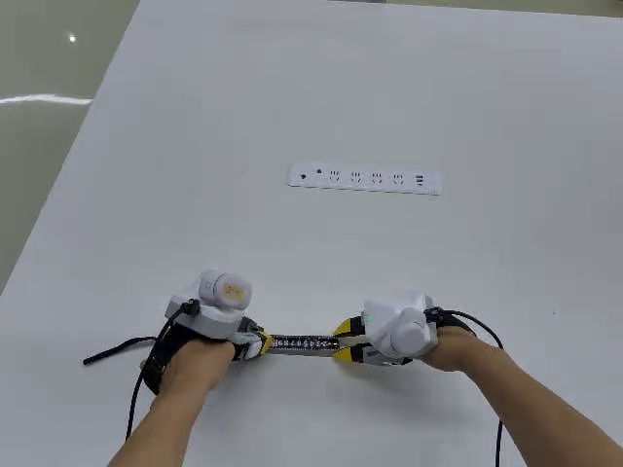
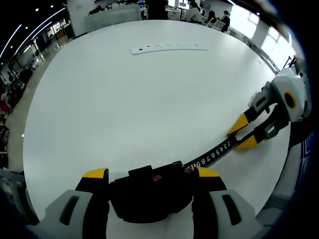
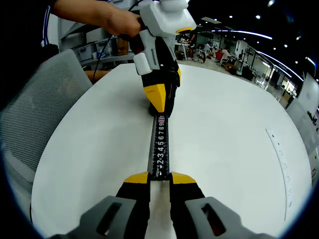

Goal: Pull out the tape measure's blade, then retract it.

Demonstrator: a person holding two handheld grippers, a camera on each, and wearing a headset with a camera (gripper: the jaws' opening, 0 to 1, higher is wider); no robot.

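The left gripper (image 2: 152, 174) pinches the black tape measure case (image 2: 149, 199), and the right gripper (image 3: 159, 178) pinches the end of the blade (image 3: 160, 147). In the head view the tape lies at 6 o'clock from the power strip (image 1: 364, 179).

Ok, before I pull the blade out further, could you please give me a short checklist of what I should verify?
1. The left gripper is shut on the tape measure case: ok.
2. The right gripper is shut on the blade at its end: ok.
3. The blade runs straight between the two grippers, without twist: ok.
4. The power strip lies far from the blade's line: ok.
5. The blade lock is released: cannot tell.
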